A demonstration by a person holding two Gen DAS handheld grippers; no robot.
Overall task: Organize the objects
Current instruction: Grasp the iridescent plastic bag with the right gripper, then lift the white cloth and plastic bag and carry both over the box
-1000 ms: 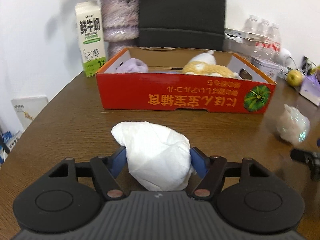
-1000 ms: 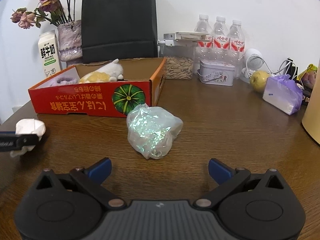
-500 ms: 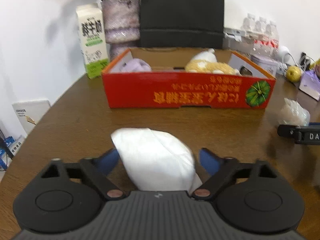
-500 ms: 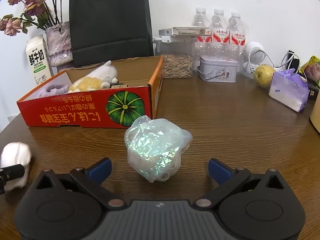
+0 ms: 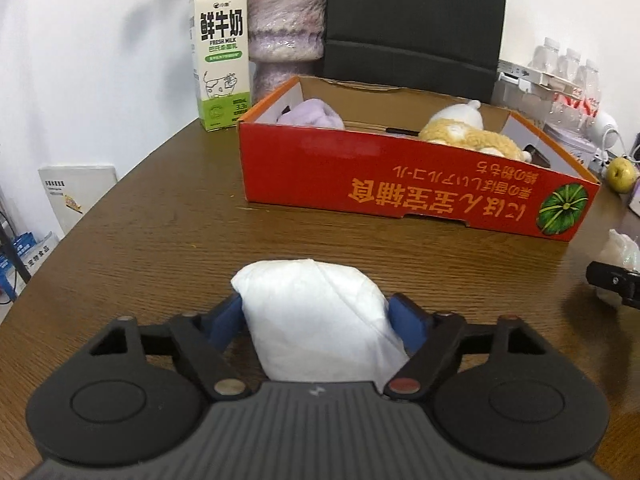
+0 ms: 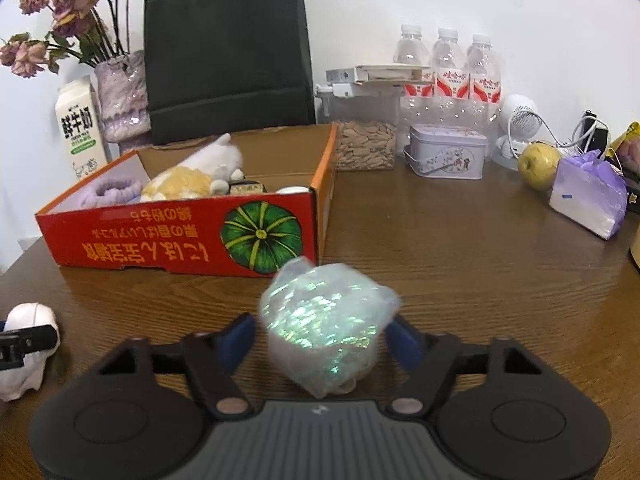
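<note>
My left gripper (image 5: 316, 316) is shut on a white crumpled paper bundle (image 5: 316, 316) and holds it over the wooden table. It also shows at the left edge of the right wrist view (image 6: 26, 340). My right gripper (image 6: 322, 336) has its blue pads closed against an iridescent plastic bundle (image 6: 324, 324). That bundle shows at the right edge of the left wrist view (image 5: 622, 250). A red cardboard box (image 5: 400, 196) with a pumpkin picture stands ahead of both, holding a plush toy (image 5: 460, 132) and a purple cloth (image 5: 312, 114).
A milk carton (image 5: 220, 52), a purple vase (image 5: 284, 28) and a black paper bag (image 6: 228, 52) stand behind the box. Water bottles (image 6: 448, 68), a seed jar (image 6: 364, 148), a tin (image 6: 446, 156), an apple (image 6: 538, 164) and a purple bag (image 6: 588, 196) stand at the right.
My right gripper moved forward around the iridescent bundle and closed on it. My left gripper stayed shut on the white bundle and rose a little, nearer the box.
</note>
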